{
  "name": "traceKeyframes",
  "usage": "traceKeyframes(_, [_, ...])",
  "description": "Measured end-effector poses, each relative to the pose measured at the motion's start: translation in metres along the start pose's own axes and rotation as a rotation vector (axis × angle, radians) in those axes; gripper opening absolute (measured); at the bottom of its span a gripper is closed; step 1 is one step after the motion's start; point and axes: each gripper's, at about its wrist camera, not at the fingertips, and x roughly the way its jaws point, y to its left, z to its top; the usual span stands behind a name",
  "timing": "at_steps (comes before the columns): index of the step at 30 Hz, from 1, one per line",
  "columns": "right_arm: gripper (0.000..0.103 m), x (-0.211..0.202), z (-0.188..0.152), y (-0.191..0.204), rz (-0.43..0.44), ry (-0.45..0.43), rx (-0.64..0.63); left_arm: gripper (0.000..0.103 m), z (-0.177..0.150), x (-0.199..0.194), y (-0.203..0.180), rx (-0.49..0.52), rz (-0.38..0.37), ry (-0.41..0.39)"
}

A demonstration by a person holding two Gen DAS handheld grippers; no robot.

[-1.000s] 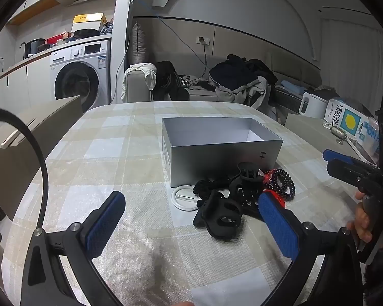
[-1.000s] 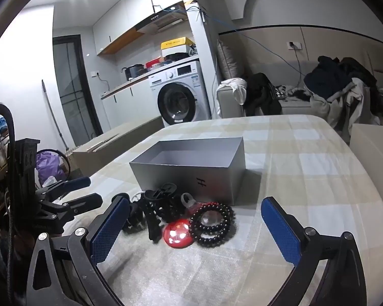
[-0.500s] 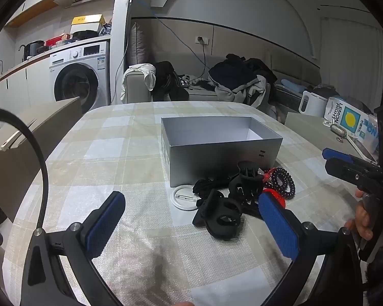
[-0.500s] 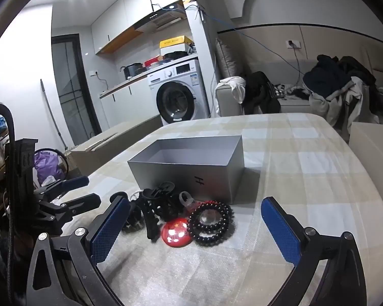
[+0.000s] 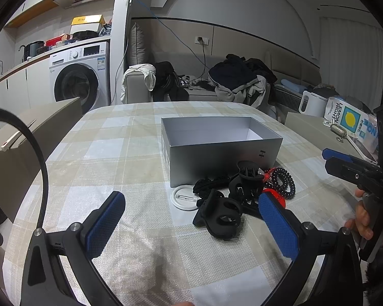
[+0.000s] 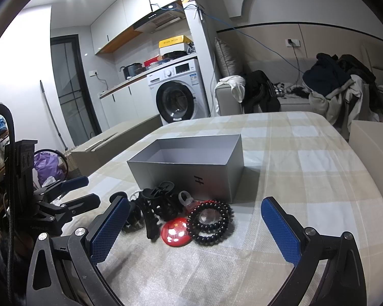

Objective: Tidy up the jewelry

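While the grey box (image 5: pixel 222 150) stands open and, as far as its visible interior shows, holds nothing, the jewelry lies in a heap on the surface (image 5: pixel 109 153) just in front of its near wall. In the right wrist view the heap reads, from right to left: a dark beaded bracelet (image 6: pixel 210 220) touching a red round badge (image 6: pixel 176 232), a clear ring-like piece (image 6: pixel 186 198) behind them, and black hair claw clips (image 6: pixel 157 205) tangled together. The left wrist view adds a white round badge (image 5: pixel 182 199) at the left edge of the heap, beside another black clip (image 5: pixel 222 215) nearest the camera.

Judged from this, sorting has not begun: no piece is in the box, and every piece remains to be moved.

Neither tool has anything. The left claw (image 5: pixel 191 225) has its blue pads spread wide apart, near the heap and above the cloth. The right claw (image 6: pixel 191 229) is likewise wide apart, framing the bracelet and red badge. A hand (image 5: pixel 365 219) grips the right tool's handle at the right edge.

Compared with a second ago, the heap and box are unmoved; the right camera sits slightly closer and lower to the bracelet, while the left view is almost unchanged.
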Motion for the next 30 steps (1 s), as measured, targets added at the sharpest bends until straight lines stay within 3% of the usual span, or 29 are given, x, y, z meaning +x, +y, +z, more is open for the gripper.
traceKeyframes(30, [0.103,0.0029,-0.0015,-0.0016,0.000,0.014,0.012,0.102,0.0003,0.0007,0.0015,0.002,0.004,0.000])
